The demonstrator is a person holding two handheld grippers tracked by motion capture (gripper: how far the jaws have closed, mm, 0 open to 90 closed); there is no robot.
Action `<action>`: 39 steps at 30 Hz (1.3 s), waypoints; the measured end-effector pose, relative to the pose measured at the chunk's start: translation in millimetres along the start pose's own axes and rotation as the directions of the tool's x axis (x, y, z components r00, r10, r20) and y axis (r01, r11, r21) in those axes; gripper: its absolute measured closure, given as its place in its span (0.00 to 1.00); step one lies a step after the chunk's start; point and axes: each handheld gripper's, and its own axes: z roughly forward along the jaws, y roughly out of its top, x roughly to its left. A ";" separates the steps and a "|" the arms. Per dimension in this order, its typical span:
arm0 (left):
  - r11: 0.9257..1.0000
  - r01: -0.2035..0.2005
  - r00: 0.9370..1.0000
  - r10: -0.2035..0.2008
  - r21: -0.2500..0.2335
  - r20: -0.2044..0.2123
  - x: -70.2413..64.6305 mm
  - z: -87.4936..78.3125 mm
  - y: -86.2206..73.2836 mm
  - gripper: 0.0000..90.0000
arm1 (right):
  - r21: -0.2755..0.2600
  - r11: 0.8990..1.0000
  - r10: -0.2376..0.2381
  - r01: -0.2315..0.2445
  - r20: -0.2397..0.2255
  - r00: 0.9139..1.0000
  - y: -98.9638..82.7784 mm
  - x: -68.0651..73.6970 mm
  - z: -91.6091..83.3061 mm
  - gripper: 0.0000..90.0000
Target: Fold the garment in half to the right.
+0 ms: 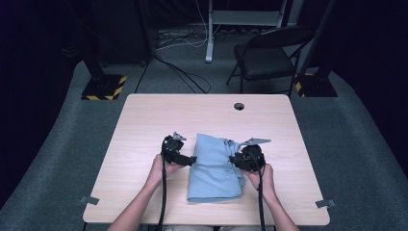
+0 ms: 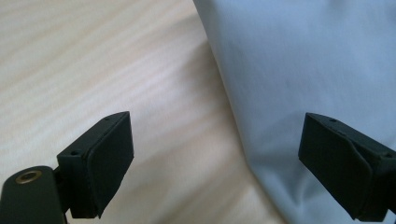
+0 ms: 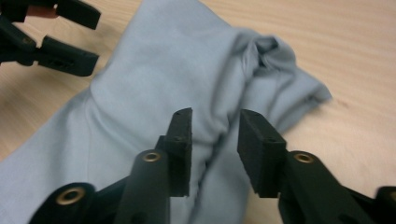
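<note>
Your right gripper stands over the right side of the folded light-blue cloth with its jaws parted a little and nothing pinched between them; the pads hover just above a crease in the fabric. Your left gripper has its jaws spread wide, one pad over bare wood and the other over the cloth's left edge, so it straddles that edge and grips nothing. The cloth itself lies near the middle of the table, closer to your side, folded into a tall rectangle with a bunched, rumpled corner at its far right.

By the look of it you are between folds, both hands free of the cloth and set at its two long sides. The next move likely calls for a fresh pinch on an edge: the left needs to drop and close on the hem beneath it; the right should shift toward the loose corner or the outer edge, since a grip on the mid-crease would lift several layers at once.

Room is generous; bare wood lies to the left, to the right and beyond the cloth, up to the cable hole; the near edge of the table sits closer, just past the cloth's lower hem.
</note>
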 end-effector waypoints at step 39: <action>0.999 0.031 0.994 -0.027 0.034 -0.106 -1.4 36.1 27.4 0.09 | 0.047 0.998 -0.057 0.050 0.169 0.984 19.6 -3.6 44.1 0.70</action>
